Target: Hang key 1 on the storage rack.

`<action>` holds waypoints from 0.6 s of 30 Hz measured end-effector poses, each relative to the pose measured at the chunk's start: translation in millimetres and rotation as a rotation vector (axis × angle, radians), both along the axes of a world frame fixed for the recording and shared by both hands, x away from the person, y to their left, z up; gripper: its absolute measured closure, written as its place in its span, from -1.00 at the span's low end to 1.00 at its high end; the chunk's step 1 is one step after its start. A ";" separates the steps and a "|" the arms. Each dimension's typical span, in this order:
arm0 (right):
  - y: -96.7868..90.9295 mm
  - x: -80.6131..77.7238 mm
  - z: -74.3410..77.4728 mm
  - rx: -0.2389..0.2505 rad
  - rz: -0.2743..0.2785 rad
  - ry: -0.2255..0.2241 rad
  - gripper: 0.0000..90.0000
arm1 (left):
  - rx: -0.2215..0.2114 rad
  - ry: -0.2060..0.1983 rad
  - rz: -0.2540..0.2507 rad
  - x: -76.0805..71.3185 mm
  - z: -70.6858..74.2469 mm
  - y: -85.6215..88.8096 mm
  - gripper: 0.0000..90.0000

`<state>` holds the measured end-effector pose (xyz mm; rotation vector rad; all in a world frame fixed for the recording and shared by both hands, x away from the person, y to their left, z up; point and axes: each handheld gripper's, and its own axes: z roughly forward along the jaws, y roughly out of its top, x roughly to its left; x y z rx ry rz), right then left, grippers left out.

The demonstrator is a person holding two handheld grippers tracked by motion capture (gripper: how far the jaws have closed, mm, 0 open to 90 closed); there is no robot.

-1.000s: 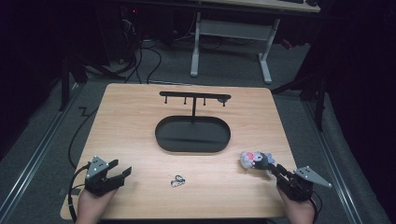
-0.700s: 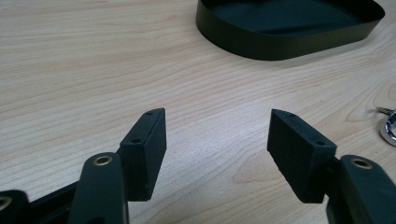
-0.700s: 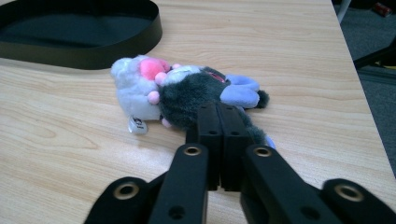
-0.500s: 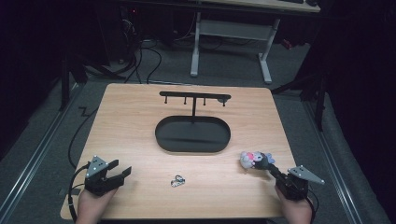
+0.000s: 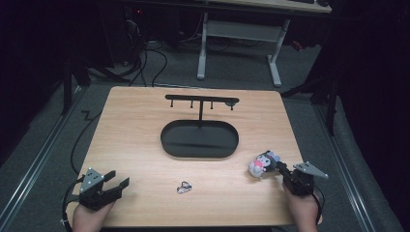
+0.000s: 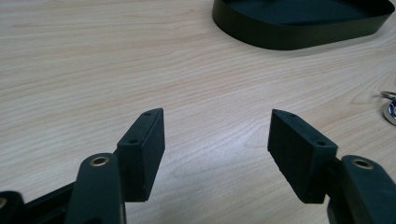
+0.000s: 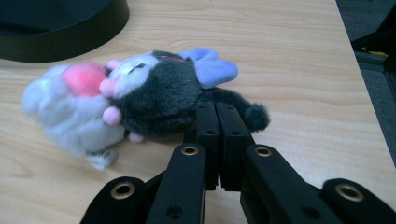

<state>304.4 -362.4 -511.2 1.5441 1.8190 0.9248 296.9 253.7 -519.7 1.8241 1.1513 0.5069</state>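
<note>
A small plush toy, dark grey and white with pink spots and a purple bow, lies on its side near the right edge of the wooden table. My right gripper points at it from the near right. In the right gripper view the plush is just past my right gripper, whose jaws are pressed together with their tips against its dark fur. Whether any fur is pinched I cannot tell. My left gripper rests at the near left, open over bare wood.
A black oval tray sits mid-table, and a black stand with hooks rises behind it. A small metal keyring lies near the front edge between the grippers; its edge shows as the keyring in the left gripper view.
My right gripper has edged toward the plush and its jaws have come together. The left gripper, the keyring and the tray have stayed put.
</note>
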 end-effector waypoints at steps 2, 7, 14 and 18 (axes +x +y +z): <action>1.5 6.1 -0.9 -0.004 0.006 0.002 0.97 | -0.002 -0.002 0.008 -3.4 0.1 2.5 -0.18; 8.3 17.6 -1.8 -0.036 0.026 -0.001 0.96 | -0.002 -0.003 0.024 -10.4 0.1 7.5 -0.18; 20.0 34.1 -4.1 -0.049 0.066 0.000 0.96 | -0.004 -0.010 0.034 -22.1 0.7 12.7 -0.18; 24.7 41.9 -7.8 -0.056 0.089 0.017 0.96 | -0.003 -0.013 0.037 -26.3 1.2 15.5 -0.18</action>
